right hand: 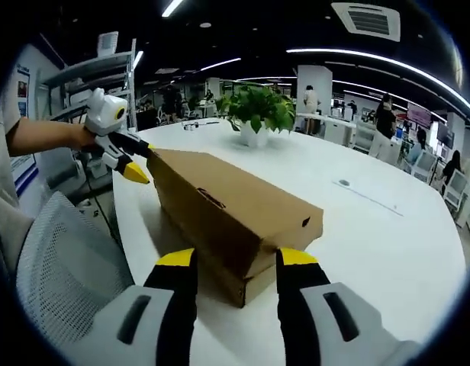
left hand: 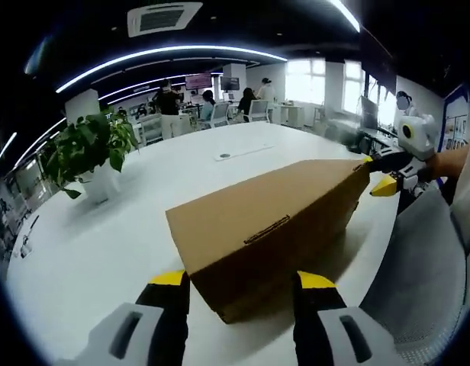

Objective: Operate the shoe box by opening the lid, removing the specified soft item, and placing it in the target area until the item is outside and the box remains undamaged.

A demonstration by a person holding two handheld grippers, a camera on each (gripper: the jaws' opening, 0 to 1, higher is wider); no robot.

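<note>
Left gripper view: my left gripper [left hand: 241, 284] is open, jaws straddling the near end of the box [left hand: 269, 221] on the table [left hand: 105, 244]; my right gripper [left hand: 387, 172] touches its far end. Right gripper view: right gripper [right hand: 232, 263] open astride the box [right hand: 235, 210] end, lid shut; plant [right hand: 258, 113] beyond the box.

Grey hand-held gripper [left hand: 239, 305], black fingers [left hand: 168, 305], yellow tips

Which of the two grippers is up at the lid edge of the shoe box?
The left gripper: in the right gripper view it meets the far top corner of the cardboard shoe box. The right gripper straddles the box's near end, low by the base.
</note>
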